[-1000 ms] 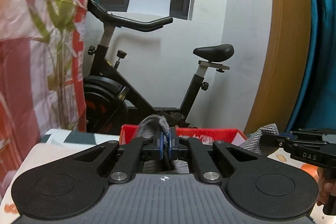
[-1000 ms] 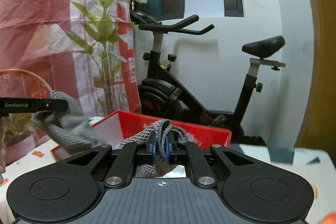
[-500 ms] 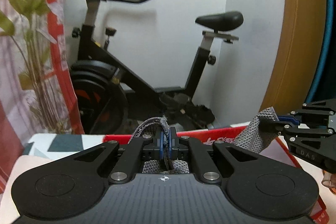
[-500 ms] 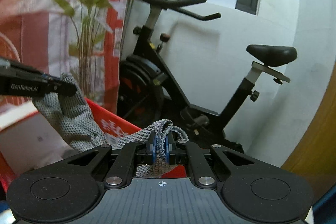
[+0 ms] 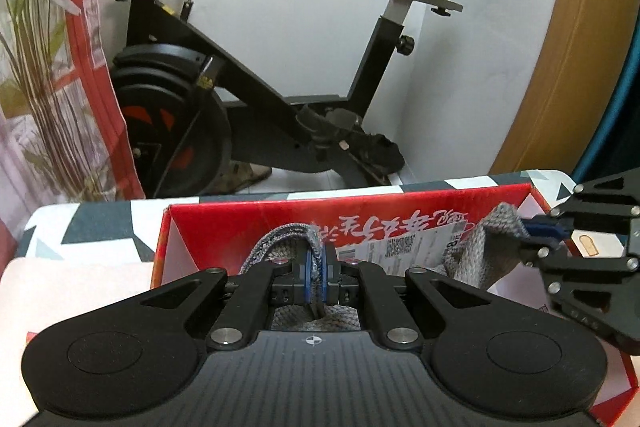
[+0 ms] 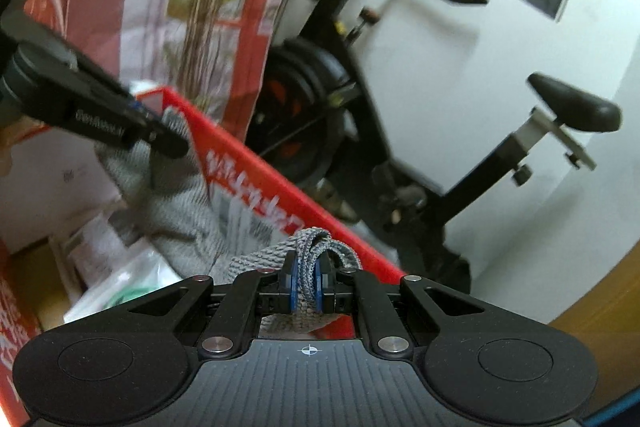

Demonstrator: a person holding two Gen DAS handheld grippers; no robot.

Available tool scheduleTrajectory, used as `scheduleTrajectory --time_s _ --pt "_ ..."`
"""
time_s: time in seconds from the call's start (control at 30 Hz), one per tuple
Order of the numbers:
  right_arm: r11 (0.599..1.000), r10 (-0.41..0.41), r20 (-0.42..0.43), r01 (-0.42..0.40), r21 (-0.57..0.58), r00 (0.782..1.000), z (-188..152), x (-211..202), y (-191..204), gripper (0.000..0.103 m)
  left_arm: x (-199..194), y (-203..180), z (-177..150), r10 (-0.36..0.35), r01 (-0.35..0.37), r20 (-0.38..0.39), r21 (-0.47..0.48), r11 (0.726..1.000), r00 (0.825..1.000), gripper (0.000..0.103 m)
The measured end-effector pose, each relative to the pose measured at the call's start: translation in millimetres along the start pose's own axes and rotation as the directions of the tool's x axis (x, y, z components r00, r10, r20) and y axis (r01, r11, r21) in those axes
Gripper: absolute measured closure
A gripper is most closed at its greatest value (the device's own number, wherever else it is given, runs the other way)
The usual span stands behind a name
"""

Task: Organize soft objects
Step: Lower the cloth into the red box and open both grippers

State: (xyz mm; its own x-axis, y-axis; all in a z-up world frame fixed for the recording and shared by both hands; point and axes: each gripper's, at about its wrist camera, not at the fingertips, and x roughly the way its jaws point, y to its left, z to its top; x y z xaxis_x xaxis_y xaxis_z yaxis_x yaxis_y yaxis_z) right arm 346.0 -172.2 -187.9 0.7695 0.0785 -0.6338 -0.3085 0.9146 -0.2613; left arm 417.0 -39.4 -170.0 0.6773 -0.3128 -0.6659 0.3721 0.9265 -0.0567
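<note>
A grey knitted cloth point(image 5: 280, 239) hangs stretched between both grippers over an open red cardboard box point(image 5: 240, 227). My left gripper point(image 5: 318, 273) is shut on one bunched corner of it. Its other corner point(image 5: 480, 247) is pinched by my right gripper point(image 5: 536, 233), which enters from the right. In the right wrist view my right gripper point(image 6: 306, 281) is shut on a fold of the grey cloth point(image 6: 168, 187), which sags into the red box point(image 6: 280, 187). The left gripper point(image 6: 160, 131) holds the far corner at the left.
A black exercise bike point(image 5: 248, 75) stands against the white wall behind the box. A red and white curtain point(image 5: 84, 27) and a green plant point(image 5: 36, 27) are at the left. Plastic bags and paper point(image 6: 104, 267) lie inside the box, which rests on a patterned table point(image 5: 88, 227).
Both grippers have moved forward and tipped downward with the cloth, so the red box now lies right beneath them. The right gripper has rolled; its view is tilted.
</note>
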Motion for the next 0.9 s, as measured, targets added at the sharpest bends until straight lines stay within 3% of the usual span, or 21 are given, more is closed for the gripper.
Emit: scheduleTrajectory --time_s 0.17,0.3,0.4,0.57,0.73,0.83,0.9 --pt "0.997 0.073 -0.061 -0.074 -0.003 0.995 -0.7 12.1 6.6 0.096 6.4 7.1 -0.4 -0.010 0.010 -0.027 -0.034 0.999 1.000 0.097" --pt "0.999 0.054 -0.090 -0.055 0.001 0.994 -0.7 19.4 13.4 0.095 2.1 10.4 0.8 -0.043 0.043 -0.002 -0.048 0.998 0.999 0.095" --pt "0.999 0.026 -0.083 -0.022 0.040 0.996 0.9 14.9 5.5 0.093 -6.7 8.4 1.0 -0.071 0.072 0.028 -0.045 0.996 0.997 0.089" --pt "0.995 -0.024 -0.061 0.030 0.090 0.998 3.2 -3.8 -8.8 0.083 -20.7 4.2 2.6 -0.074 0.078 0.074 -0.057 0.995 0.995 0.061" --pt "0.986 -0.083 -0.034 0.087 0.143 0.996 2.3 -32.2 -23.3 0.083 -43.1 -2.0 3.5 -0.067 0.073 0.118 -0.043 0.996 0.991 0.061" --pt "0.977 -0.101 -0.003 0.100 0.189 0.995 -0.2 -53.9 -31.3 0.077 -65.2 -7.2 1.1 -0.057 0.059 0.153 -0.011 0.998 0.987 0.058" --pt "0.970 -0.106 0.024 0.098 0.223 0.994 -3.9 -69.7 -34.7 0.068 -81.9 -10.7 -4.7 -0.048 0.046 0.177 0.013 0.999 0.983 0.052"
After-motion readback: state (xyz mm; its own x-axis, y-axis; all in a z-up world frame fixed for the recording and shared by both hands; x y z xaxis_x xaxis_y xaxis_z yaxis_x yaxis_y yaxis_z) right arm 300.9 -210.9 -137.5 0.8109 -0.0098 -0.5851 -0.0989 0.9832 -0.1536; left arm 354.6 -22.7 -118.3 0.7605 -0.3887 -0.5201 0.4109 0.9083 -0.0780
